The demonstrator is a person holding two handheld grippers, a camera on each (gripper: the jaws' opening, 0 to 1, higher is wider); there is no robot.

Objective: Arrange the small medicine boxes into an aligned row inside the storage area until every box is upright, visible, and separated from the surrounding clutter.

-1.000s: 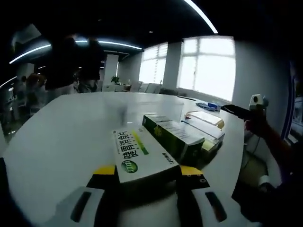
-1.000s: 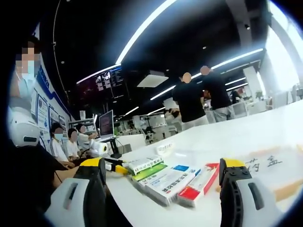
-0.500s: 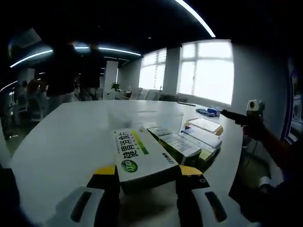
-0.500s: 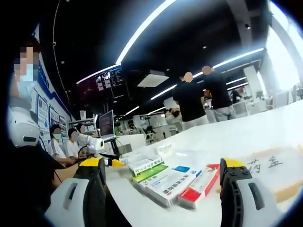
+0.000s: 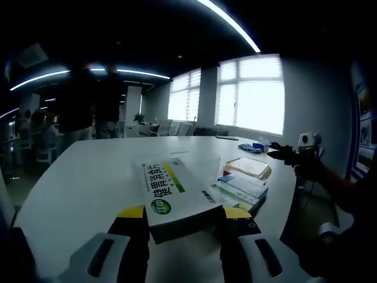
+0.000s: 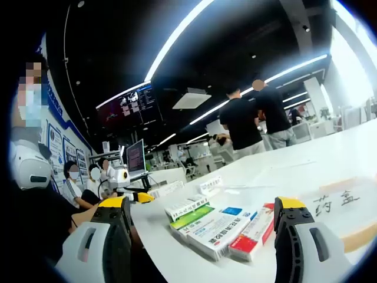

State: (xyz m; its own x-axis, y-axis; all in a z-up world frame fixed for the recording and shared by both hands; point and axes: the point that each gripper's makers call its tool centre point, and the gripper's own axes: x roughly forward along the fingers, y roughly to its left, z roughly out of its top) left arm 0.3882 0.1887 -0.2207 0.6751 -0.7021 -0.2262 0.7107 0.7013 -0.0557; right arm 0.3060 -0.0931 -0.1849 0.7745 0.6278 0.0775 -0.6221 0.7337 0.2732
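Note:
My left gripper (image 5: 184,219) is shut on a white and green medicine box (image 5: 175,194), which lies flat between the jaws and is held above the white table (image 5: 88,177). Three more boxes (image 5: 242,181) lie side by side on the table to the right of it. The right gripper view shows the same flat group: a green-white box (image 6: 189,212), a blue-marked white box (image 6: 217,226) and a red-white box (image 6: 253,231). My right gripper (image 6: 203,205) is open, its jaws wide apart on either side of that group. The left gripper (image 6: 126,190) shows at the left with its box.
A marked area with black characters (image 6: 337,200) and a tan strip (image 6: 356,236) lies on the table at the right. Two people (image 6: 259,118) stand beyond the table, and others sit by a monitor (image 6: 135,158). The right gripper (image 5: 294,154) reaches in by the table's right edge.
The left gripper has lifted with the white and green box, so the boxes on the table now sit lower and further off. The right gripper stays open over its group.

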